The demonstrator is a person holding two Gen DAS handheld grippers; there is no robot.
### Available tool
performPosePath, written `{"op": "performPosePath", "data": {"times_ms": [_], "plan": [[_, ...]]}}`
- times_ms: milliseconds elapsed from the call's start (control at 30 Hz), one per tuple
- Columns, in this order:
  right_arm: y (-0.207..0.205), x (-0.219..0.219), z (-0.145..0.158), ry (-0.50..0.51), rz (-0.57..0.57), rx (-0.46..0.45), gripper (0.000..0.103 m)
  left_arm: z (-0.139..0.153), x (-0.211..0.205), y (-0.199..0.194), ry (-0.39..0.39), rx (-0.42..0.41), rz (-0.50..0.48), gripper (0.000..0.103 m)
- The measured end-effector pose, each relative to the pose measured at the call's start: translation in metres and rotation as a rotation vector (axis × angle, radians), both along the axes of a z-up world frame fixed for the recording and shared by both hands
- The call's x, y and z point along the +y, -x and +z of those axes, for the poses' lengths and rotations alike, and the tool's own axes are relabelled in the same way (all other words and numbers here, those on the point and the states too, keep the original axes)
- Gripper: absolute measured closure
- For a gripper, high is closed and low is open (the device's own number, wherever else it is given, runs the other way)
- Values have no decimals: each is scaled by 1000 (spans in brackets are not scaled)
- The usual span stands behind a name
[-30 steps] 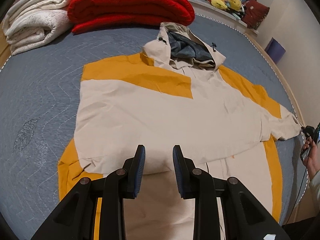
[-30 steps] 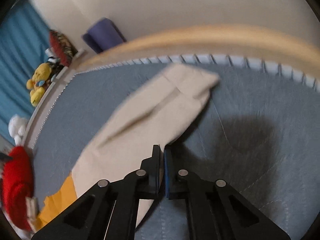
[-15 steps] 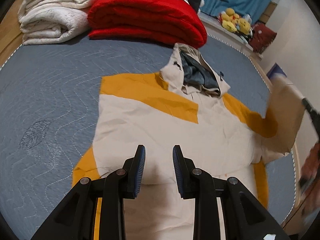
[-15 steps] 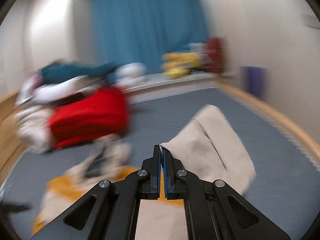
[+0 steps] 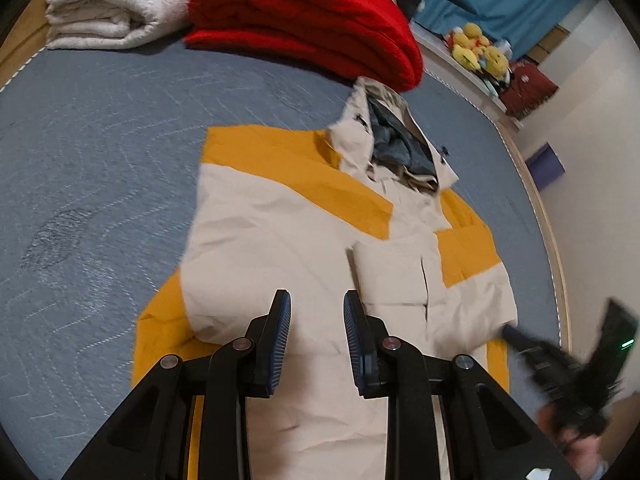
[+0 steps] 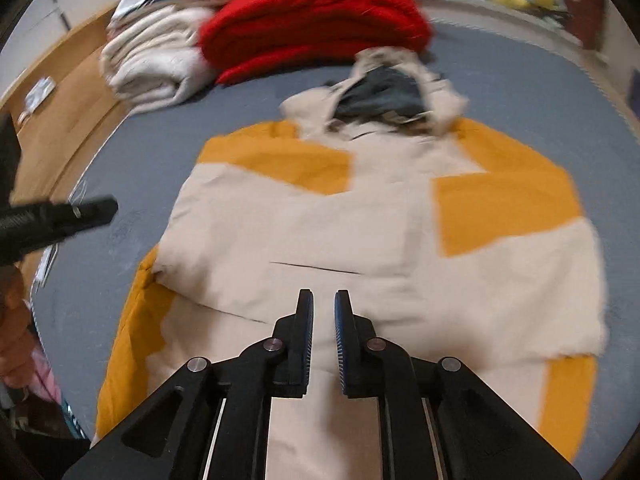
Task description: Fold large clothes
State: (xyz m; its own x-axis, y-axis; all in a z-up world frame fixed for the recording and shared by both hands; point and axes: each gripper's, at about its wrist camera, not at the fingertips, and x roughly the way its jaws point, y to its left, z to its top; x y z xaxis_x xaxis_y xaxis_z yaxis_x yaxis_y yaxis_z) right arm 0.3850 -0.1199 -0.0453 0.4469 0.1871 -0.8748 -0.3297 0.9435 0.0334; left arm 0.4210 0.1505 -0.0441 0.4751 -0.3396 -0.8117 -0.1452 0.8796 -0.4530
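- Jacket, cream with orange panels, lies spread flat on a grey-blue quilted bed, just ahead of and under both pairs of jaws.
- Both sleeves lie folded in across the chest; the sleeve on the right jaws' side ends with its cuff near the middle of the body.
- Open bedcover lies wide beyond the left jaws' outer side; past the right jaws' outer side only a narrow strip of cover runs to the wooden bed frame and the pale wall.
- Beyond the hood, far ahead of the jaws, a folded red blanket and a stack of white blankets close off that end of the bed.
- Left gripper hangs over the lower body of the jacket, jaws apart with a plain gap and nothing between them.
- Right gripper hangs over the same lower part, jaws slightly apart and opening, nothing between them; cloth lies below them, and contact cannot be told.
- In the left wrist view the right gripper shows blurred at the jacket's right edge.
- Long axis of the jacket runs straight away from the jaws, hem nearest, hood farthest and pointing at the red blanket.
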Motion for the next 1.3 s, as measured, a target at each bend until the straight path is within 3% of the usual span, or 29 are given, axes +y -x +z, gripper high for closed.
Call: {"op": "performPosePath", "data": {"times_ms": [167, 267, 333, 433, 467, 533, 667, 900, 967, 1000, 1033, 1067, 1133, 1167, 1200, 1300], "plan": [[20, -70, 75, -26, -156, -129, 69, -11, -55, 0, -17, -1, -125, 79], [27, -108, 87, -58, -239, -187, 57, -22, -94, 2, -33, 1, -206, 79], [20, -130, 73, -58, -326, -163, 57, -31, -114, 1, -39, 5, -236, 77], [1, -156, 35, -147, -470, 21, 57, -46, -136, -2, -35, 19, -256, 76], [-6, -166, 18, -210, -500, 102, 57, -51, -144, -4, -40, 20, -264, 71], [-16, -179, -8, -231, -561, 189, 57, -58, -155, -6, -64, 11, -281, 62], [-27, -193, -28, -278, -613, 239, 57, -81, -172, -11, -131, 34, -299, 53], [-38, -195, -24, -354, -605, 245, 57, -103, -189, -14, -245, 47, -346, 49], [-40, -197, -22, -367, -608, 245, 57, -102, -192, -11, -266, 37, -363, 51], [-40, -199, -21, -372, -606, 245, 57, -102, -191, -10, -281, 34, -368, 58], [-41, -199, -20, -374, -607, 245, 57, -100, -189, -10, -316, 33, -355, 85], [-42, -200, -21, -376, -610, 245, 57, -97, -183, -11, -324, 38, -337, 95], [-43, -205, -23, -378, -627, 250, 63, -82, -159, -13, -249, 27, -230, 97], [-44, -208, -25, -376, -642, 254, 72, -71, -142, -14, -205, 11, -173, 97], [-46, -208, -28, -375, -647, 257, 90, -60, -129, -13, -173, -4, -121, 97], [-44, -210, -30, -365, -679, 251, 98, -41, -83, -6, -43, 7, 38, 93]]}}
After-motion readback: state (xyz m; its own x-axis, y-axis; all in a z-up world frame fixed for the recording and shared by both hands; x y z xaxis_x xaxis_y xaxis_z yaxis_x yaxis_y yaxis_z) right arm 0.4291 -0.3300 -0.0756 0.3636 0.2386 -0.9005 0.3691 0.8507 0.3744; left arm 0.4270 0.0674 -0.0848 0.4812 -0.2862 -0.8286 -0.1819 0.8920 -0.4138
